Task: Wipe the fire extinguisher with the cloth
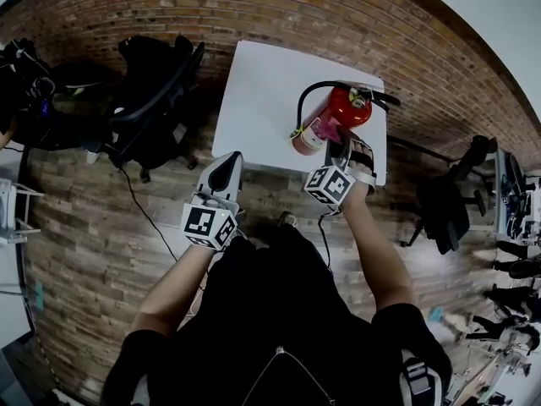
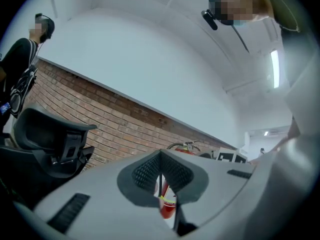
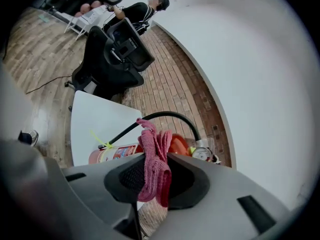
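On the white table (image 1: 262,100), toward its near right part, stands one red fire extinguisher (image 1: 330,117), with a single black hose (image 1: 308,96) arching from its head down to a yellow-green tie on the body. One pink cloth (image 3: 152,164) is pinched between the jaws of the right gripper (image 1: 351,142), its folds bunched and sticking out past the tips, right up against the extinguisher's near side. Whether the cloth touches the cylinder cannot be told. The second of the two grippers, the left gripper (image 1: 226,166), is held off the table's near edge, over the wood floor (image 1: 93,235), jaws pressed together with nothing in them. One black office chair (image 1: 156,91) stands left of the table and another (image 1: 444,210) to its right, before the brick wall (image 1: 254,7).
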A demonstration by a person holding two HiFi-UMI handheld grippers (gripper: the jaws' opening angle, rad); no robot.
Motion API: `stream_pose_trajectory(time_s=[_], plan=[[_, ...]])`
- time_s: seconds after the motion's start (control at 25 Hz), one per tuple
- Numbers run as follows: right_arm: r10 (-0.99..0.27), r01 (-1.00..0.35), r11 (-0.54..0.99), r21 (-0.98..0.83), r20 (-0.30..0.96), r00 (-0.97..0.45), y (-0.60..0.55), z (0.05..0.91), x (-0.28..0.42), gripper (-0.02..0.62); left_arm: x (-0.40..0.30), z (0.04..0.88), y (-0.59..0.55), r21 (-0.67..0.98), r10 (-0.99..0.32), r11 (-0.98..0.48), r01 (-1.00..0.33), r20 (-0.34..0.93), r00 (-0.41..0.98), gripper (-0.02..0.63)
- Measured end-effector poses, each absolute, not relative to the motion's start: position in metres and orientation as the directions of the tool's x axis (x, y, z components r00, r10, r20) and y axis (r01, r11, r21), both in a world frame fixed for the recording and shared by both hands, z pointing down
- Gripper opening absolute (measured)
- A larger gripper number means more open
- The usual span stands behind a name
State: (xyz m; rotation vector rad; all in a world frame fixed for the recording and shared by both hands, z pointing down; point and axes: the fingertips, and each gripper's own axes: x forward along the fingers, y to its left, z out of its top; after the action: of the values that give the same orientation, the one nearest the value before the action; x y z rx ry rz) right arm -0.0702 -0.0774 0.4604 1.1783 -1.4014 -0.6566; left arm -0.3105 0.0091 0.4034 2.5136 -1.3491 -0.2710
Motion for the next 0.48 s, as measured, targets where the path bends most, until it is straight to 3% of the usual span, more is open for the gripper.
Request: stream_pose_trajectory(time_s=[0.32,0.48], plan=[[-0.946,-0.318,0.233,0.919,0.290,0.147,-0.076,0.391,-0.069,0.104,-0.293,0.394,-0.008,0.327,-0.833,-0.526,-0.785,-0.014,0.553,0.029],[-0.938,-0.403,0.252,0.880,0.324,0.121,-0.073,0.385,-0.073,0.104,-0.289,0.393,-0.015,0.328,-0.832,-0.526,-0.785,-0.008,0.554,0.029]])
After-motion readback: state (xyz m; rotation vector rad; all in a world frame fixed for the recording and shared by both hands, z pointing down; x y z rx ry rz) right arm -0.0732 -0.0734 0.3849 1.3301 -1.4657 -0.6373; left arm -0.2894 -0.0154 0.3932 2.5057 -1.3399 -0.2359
